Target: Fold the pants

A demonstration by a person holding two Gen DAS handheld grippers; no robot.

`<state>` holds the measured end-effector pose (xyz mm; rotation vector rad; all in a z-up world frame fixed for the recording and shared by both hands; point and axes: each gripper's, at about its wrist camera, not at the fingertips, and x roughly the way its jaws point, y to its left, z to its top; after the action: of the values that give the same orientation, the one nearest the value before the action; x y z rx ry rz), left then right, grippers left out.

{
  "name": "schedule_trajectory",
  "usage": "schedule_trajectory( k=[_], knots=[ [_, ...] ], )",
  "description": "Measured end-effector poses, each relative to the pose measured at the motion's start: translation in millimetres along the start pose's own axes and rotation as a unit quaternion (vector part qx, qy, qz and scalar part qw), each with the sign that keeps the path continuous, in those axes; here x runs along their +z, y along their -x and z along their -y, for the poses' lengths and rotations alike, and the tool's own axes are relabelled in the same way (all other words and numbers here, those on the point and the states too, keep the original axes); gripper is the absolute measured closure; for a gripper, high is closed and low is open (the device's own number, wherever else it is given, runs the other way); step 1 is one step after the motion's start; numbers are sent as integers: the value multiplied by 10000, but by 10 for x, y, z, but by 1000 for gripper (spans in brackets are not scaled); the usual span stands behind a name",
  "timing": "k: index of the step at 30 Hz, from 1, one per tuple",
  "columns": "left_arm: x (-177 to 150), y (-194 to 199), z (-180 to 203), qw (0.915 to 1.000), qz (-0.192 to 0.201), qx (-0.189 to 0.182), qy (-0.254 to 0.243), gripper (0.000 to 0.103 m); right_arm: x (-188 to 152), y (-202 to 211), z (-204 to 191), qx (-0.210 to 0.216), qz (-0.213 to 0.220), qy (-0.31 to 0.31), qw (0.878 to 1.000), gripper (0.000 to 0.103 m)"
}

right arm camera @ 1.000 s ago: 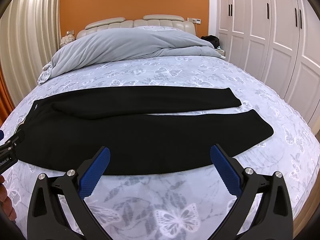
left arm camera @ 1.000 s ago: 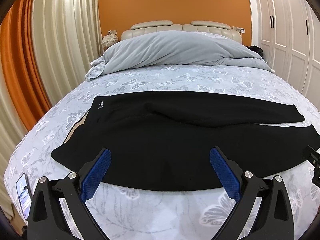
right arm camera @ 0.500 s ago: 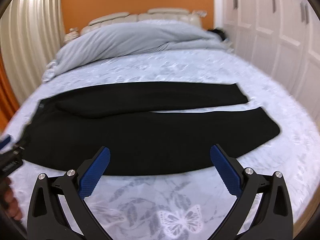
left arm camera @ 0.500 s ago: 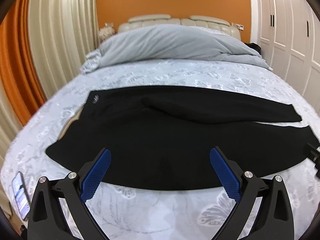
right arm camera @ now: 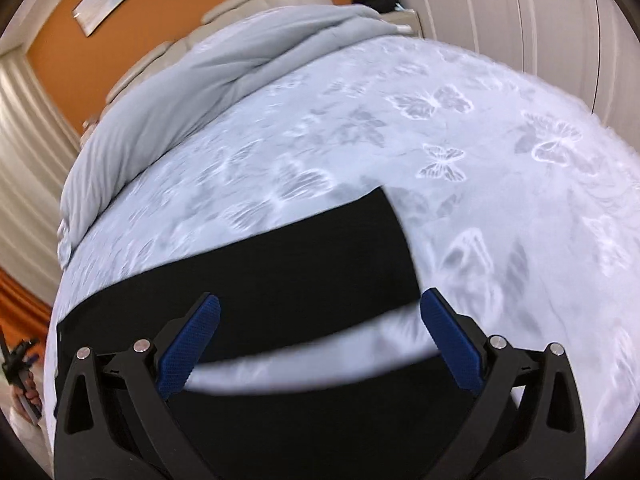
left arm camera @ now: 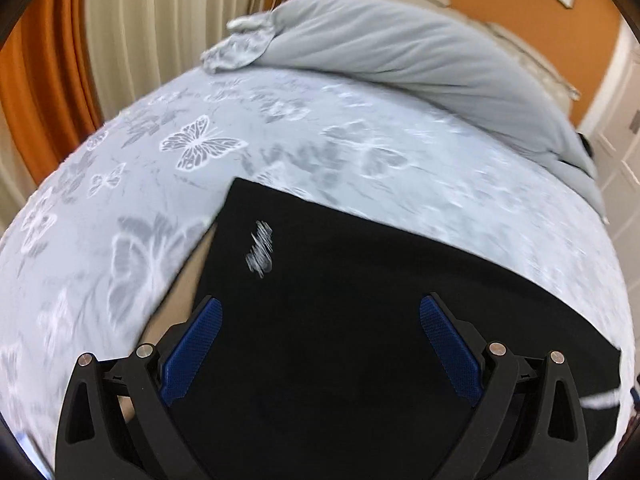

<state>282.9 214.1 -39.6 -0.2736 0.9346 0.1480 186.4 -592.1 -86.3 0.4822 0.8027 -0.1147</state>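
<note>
Black pants [left arm camera: 360, 320] lie flat on a bed [left arm camera: 120, 200] with a butterfly-print sheet, a grey duvet [left arm camera: 400, 48] heaped by the orange wall [right arm camera: 72, 40]. Both the left gripper [left arm camera: 320, 340] and the right gripper [right arm camera: 320, 336] hover over the pants, fingers spread wide and empty.

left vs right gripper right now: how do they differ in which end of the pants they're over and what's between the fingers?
The left gripper hangs over the waist end of the pants, by the white logo; the right gripper hangs over the leg cuffs. Only black cloth lies between the left fingers; a strip of butterfly bedsheet between the two legs shows between the right ones. Both are open, gripping nothing.
</note>
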Motion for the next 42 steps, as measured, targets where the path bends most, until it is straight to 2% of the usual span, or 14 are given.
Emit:
schedule_trajectory(
  k=[4, 7, 8, 9, 11, 13, 14, 15, 16, 17, 23, 29, 36, 42],
  knots=[
    [359, -661, -362, 9978, -305, 470, 340, 5, 222, -511, 114, -286, -147, 264, 9991, 5],
    [431, -975, -572, 9946, -490, 324, 859, 5, 320, -798, 143, -465, -245, 355, 9980, 6],
    [435, -1079, -627, 9923, -573, 235, 1073, 5, 332, -866, 137, -434, -288, 390, 9979, 11],
    [435, -1131, -649, 9911, -561, 258, 1178, 5, 344, -957, 106, -412, -368, 484, 9973, 21],
    [464, -1150, -576, 9931, -350, 429, 1037, 5, 332, -1070, 5, -616, -449, 791, 9940, 30],
    [532, -1218, -486, 9954, -407, 518, 692, 8, 323, -1083, -71, -682, -399, 981, 9920, 52],
    [551, -1213, -436, 9970, -373, 486, 474, 16, 332, -1049, -70, -565, -342, 929, 9935, 82],
    [556, -1192, -414, 9978, -351, 451, 347, 40, 331, -1010, -73, -368, -326, 825, 9954, 89],
    [560, -1148, -395, 9987, -341, 258, 261, 74, 340, -960, -89, -255, -255, 756, 9965, 89],
    [564, -1103, -406, 9988, -353, 124, 319, 86, 335, -884, -150, -319, -92, 852, 9958, 90],
    [475, -127, -598, 9952, 483, -642, 555, 91, 225, -56, -380, 44, 597, 1149, 9916, 90],
    [23, 855, -832, 9909, 667, -1119, 328, 93, -135, 847, -440, 409, 868, 1551, 9832, 90],
    [-910, 1280, -1105, 9921, 249, -1215, 191, 95, -714, 1230, -270, 273, 547, 1879, 9803, 90],
    [-1437, 1022, -1399, 9920, -292, -1063, 618, 93, -1097, 1100, -115, -11, 205, 1854, 9824, 89]
  ],
)
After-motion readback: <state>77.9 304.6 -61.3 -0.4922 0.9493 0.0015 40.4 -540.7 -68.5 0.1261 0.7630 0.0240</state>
